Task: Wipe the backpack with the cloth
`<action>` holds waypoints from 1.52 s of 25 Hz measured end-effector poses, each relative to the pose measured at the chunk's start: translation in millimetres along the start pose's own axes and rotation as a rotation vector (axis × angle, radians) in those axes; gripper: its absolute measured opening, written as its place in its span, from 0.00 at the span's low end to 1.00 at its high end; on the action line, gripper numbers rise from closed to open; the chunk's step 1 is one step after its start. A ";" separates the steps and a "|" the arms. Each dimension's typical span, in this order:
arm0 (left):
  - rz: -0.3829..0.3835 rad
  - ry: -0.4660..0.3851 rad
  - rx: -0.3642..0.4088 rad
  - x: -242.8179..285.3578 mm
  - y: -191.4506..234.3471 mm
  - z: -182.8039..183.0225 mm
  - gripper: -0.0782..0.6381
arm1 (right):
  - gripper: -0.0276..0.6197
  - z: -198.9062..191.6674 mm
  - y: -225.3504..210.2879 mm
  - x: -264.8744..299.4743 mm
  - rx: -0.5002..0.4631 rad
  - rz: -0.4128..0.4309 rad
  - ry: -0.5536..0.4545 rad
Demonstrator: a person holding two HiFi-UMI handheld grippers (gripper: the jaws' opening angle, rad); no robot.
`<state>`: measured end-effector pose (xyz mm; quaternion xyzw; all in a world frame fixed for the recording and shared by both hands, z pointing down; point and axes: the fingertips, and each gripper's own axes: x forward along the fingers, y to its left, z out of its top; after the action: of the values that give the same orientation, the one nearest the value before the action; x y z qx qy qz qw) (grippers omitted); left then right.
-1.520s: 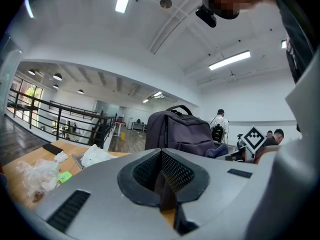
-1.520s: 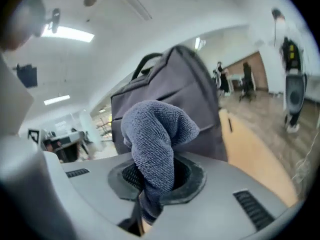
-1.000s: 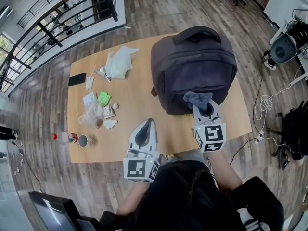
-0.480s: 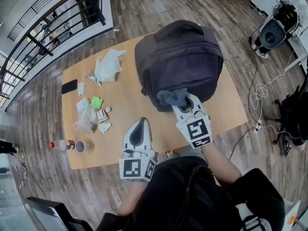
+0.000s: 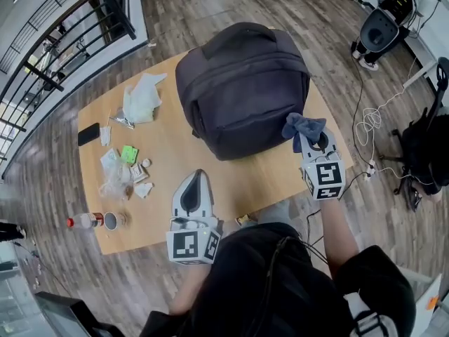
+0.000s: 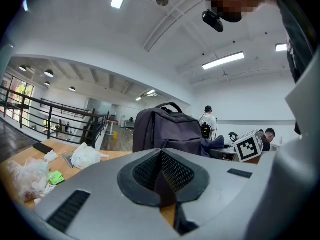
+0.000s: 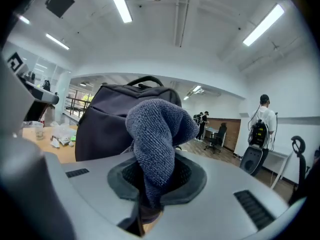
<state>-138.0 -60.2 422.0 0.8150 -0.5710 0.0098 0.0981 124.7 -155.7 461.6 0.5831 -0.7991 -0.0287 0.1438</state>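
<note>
Gripping blue-grey cloth point(image 5: 303, 126) in right gripper point(image 5: 313, 139), jaws clenched on bunched fabric, at near right corner of dark backpack point(image 5: 242, 90), upright mid-desk point(image 5: 175, 156), handle uppermost; contact with backpack not discernible. Holding left gripper point(image 5: 198, 177) over near desk edge, jaws clenched together, nothing between, apart from backpack. Lying at desk's left: crumpled white bag point(image 5: 142, 98), phone point(image 5: 88, 133), plastic wrappers point(image 5: 114, 181), bottle point(image 5: 83, 222).

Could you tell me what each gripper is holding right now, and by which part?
The right gripper pinches the blue-grey cloth by its lower end; the left gripper is shut on nothing.
</note>
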 end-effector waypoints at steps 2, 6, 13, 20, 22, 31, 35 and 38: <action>-0.005 0.006 -0.005 1.8 -2.6 -2.4 0.12 | 0.12 -19.2 3.5 -0.9 0.033 0.010 0.034; -0.023 0.011 -0.004 4.9 -6.7 -4.8 0.12 | 0.12 -85.1 20.0 6.2 0.146 0.032 0.148; -0.018 0.005 -0.002 0.9 -7.2 -2.8 0.12 | 0.12 -167.4 53.1 26.2 0.249 0.059 0.325; 0.031 -0.011 -0.005 -16.5 6.6 0.2 0.12 | 0.12 -164.2 176.5 37.6 0.100 0.346 0.415; 0.057 -0.015 -0.004 -23.4 13.9 2.5 0.12 | 0.12 -150.9 228.5 45.9 0.088 0.448 0.423; 0.134 -0.022 -0.011 -43.7 34.6 0.7 0.12 | 0.12 -166.5 252.5 65.7 0.352 0.451 0.571; 0.116 -0.015 -0.027 -40.0 32.4 -2.3 0.12 | 0.12 -205.0 157.8 50.6 0.372 0.295 0.617; 0.089 -0.020 -0.025 -32.4 30.2 -1.9 0.12 | 0.12 -222.0 75.4 44.9 0.375 0.134 0.616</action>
<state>-177.3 -39.7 424.2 0.7876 -0.6078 -0.0010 0.1020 101.0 -146.8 698.9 0.5268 -0.7462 0.3047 0.2696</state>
